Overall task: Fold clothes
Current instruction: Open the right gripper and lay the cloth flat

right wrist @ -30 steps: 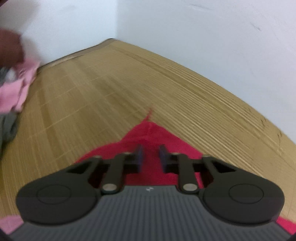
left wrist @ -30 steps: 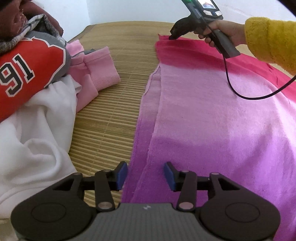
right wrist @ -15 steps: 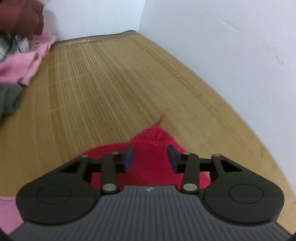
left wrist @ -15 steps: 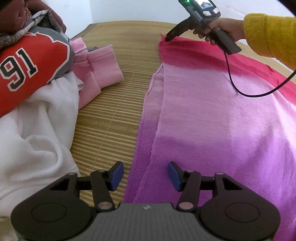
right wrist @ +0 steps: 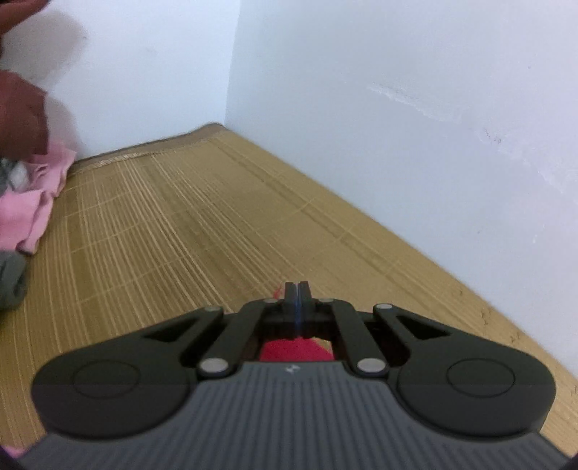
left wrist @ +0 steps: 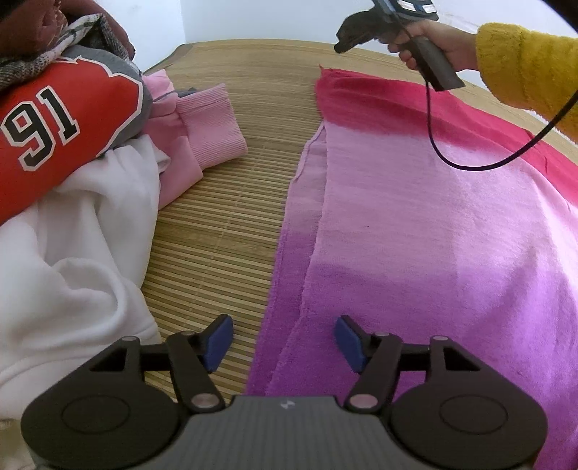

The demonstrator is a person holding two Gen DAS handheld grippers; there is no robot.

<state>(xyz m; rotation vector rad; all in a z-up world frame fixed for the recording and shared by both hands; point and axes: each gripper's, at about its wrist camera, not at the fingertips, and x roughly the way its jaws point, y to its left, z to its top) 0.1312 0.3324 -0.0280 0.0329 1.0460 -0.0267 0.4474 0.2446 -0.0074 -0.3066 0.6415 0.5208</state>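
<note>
left claw (left wrist: 283,338) just widening, released, over cloth (left wrist: 433,217) edge | right claw (right wrist: 298,293) clenched; left view shows it empty

Left gripper (left wrist: 283,338) low near, jaws just opening, spread wide. Right gripper (right wrist: 298,291) far right, closed, raised, in yellow-sleeved hand (left wrist: 439,45).

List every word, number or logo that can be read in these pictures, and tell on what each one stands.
"91": white numerals outlined in black, seen tilted, on the red garment in the clothes pile.
A small pale logo mark, no letters, on each gripper's body.
The screen on the right gripper: too small to read.
</note>
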